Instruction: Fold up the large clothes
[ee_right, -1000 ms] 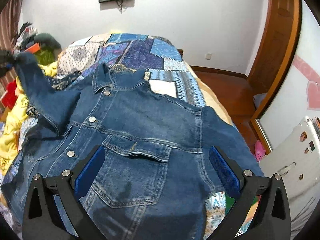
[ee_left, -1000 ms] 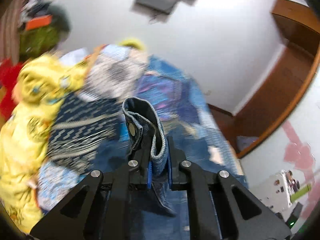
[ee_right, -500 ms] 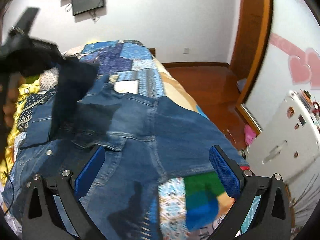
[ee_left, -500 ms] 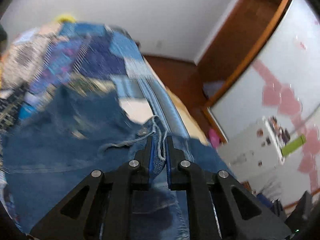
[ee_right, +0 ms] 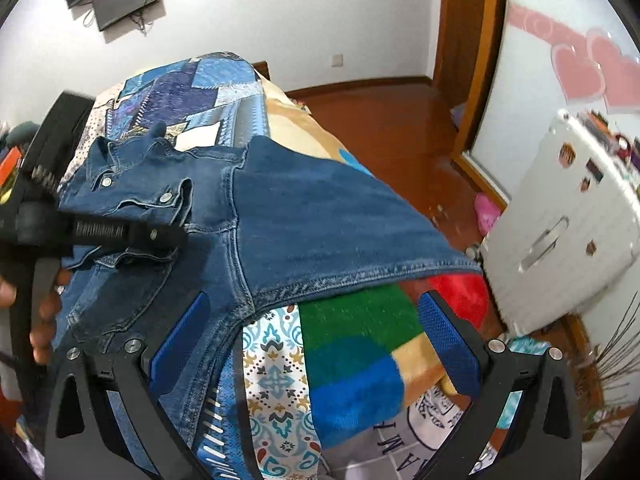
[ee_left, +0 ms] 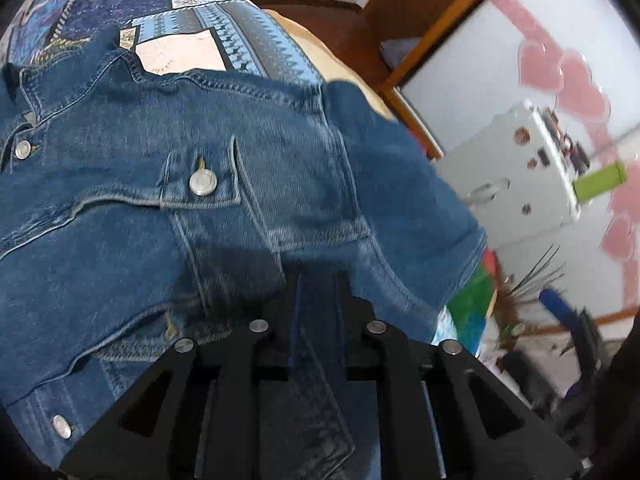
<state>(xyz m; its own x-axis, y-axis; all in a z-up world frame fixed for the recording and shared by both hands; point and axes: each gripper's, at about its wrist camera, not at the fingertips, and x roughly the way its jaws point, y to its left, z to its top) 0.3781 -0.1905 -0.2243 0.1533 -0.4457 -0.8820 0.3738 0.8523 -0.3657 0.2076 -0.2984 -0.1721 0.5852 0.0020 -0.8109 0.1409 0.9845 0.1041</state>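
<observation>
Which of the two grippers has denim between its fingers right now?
The left gripper: a strip of the blue denim jacket runs between its narrow jaws. The right gripper stands wide open, empty.

Between my right gripper's [ee_right: 316, 344] spread fingers I saw bare blanket [ee_right: 352, 360], free to pass. To its left, the denim jacket [ee_right: 304, 216] and left gripper [ee_right: 160, 236] blocked the way.

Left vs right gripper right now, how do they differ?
Left gripper: jaws narrow, just been opening, denim jacket sleeve between them. Right gripper: jaws wide, gripping nothing, over the jacket's edge. Both angle down over the bed.
</observation>
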